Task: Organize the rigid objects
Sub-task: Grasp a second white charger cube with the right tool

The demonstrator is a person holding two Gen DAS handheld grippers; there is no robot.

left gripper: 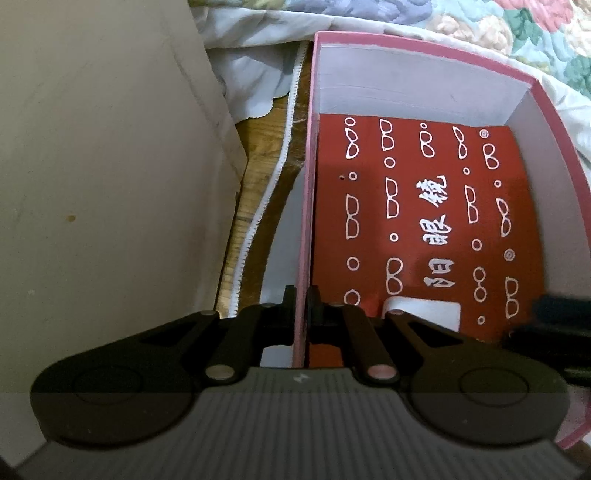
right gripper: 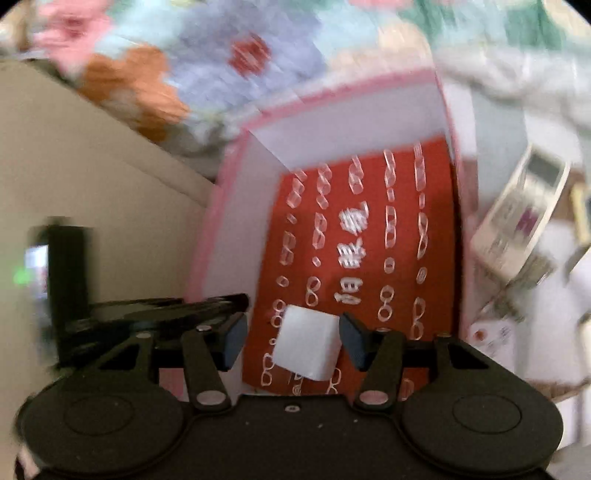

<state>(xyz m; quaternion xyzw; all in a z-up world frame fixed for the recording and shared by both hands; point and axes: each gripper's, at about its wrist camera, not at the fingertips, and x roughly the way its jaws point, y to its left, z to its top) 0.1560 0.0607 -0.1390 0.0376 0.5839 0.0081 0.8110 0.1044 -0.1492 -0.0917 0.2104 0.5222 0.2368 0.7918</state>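
Note:
A pink-rimmed box (left gripper: 436, 44) with white inner walls holds a red sheet (left gripper: 417, 206) printed with white spectacles. My left gripper (left gripper: 302, 306) is shut on the box's left wall (left gripper: 304, 221), one finger inside and one outside. A small white block (right gripper: 308, 347) lies on the red sheet at the near end of the box (right gripper: 347, 92). My right gripper (right gripper: 293, 339) hangs open over the block, with a gap showing at the left pad (right gripper: 234, 341). The right wrist view is blurred. The left gripper's black body (right gripper: 155, 314) shows at the box's left wall there.
A beige panel (left gripper: 103, 166) stands close on the left of the box, with a strip of wooden surface (left gripper: 258, 184) between them. A floral quilt (left gripper: 480, 22) lies behind the box. A white remote control (right gripper: 524, 214) and papers (right gripper: 495, 332) lie to the right.

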